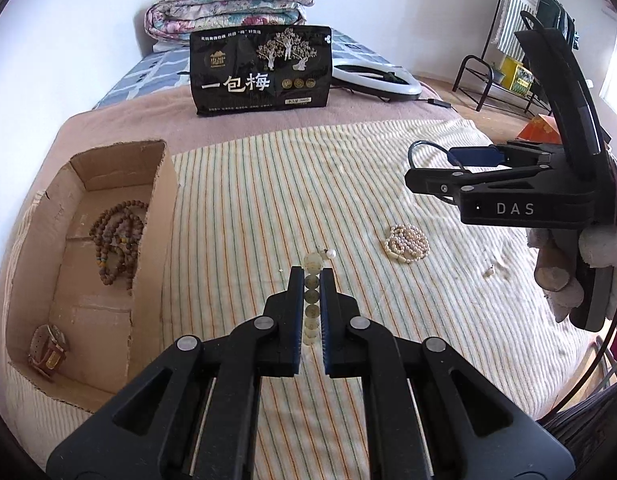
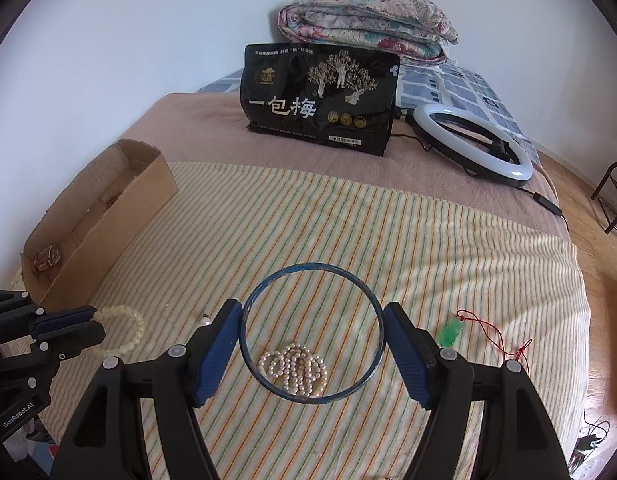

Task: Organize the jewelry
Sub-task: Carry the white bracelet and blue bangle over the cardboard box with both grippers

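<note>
My left gripper (image 1: 311,276) is shut on a pale bead bracelet (image 1: 311,300), which hangs above the striped cloth; in the right wrist view the same gripper (image 2: 82,326) and bracelet (image 2: 128,330) show at lower left. My right gripper (image 2: 312,309) is shut on a thin blue bangle (image 2: 313,267), its pads pressing both sides of the ring; it also shows at the right (image 1: 432,168). A pearl strand (image 2: 294,368) (image 1: 406,244) lies heaped on the cloth below the bangle. The cardboard box (image 1: 164,208) (image 2: 108,232) at left holds brown wooden beads (image 1: 116,240) and a brown-strapped watch (image 1: 48,348).
A green pendant on red cord (image 2: 450,332) and a small pearl piece (image 2: 205,321) lie on the cloth. A black snack bag (image 2: 320,100), ring light (image 2: 474,144) and folded quilt (image 2: 368,24) sit at the bed's far end. A gloved hand (image 1: 596,248) holds the right gripper.
</note>
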### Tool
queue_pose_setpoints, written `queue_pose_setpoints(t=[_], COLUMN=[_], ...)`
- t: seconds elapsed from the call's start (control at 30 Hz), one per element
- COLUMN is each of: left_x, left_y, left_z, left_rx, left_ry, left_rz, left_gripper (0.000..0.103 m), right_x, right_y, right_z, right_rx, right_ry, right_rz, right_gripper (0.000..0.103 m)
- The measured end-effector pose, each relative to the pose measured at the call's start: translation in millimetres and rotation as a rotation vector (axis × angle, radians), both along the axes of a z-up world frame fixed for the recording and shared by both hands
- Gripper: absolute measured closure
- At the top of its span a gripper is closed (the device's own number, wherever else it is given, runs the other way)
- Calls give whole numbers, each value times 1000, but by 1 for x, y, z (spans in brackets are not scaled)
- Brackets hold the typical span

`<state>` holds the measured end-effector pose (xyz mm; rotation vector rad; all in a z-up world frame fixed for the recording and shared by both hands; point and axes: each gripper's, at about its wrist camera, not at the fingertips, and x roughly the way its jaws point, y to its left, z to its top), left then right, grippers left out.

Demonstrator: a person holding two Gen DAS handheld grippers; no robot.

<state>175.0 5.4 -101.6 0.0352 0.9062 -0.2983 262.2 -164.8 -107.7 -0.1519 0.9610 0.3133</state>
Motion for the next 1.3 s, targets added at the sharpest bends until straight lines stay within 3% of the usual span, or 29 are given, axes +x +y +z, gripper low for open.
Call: queue_pose_setpoints(t=[0.33, 0.8, 1.3], left_x=[-8, -5, -4], left_y=[44, 128, 173], left_z=[35, 69, 52], left_rx=[-23, -24, -42], left_ry=[-87, -157, -110], left_rz=[66, 217, 302], left_gripper=[98, 98, 98], right_x=[-13, -12, 15], right_y=[31, 110, 189], right_z=[35, 56, 45], right_rx=[41, 80, 119], right_ry=[-61, -101, -94], right_rz=[47, 172, 257], right_gripper=[29, 29, 29])
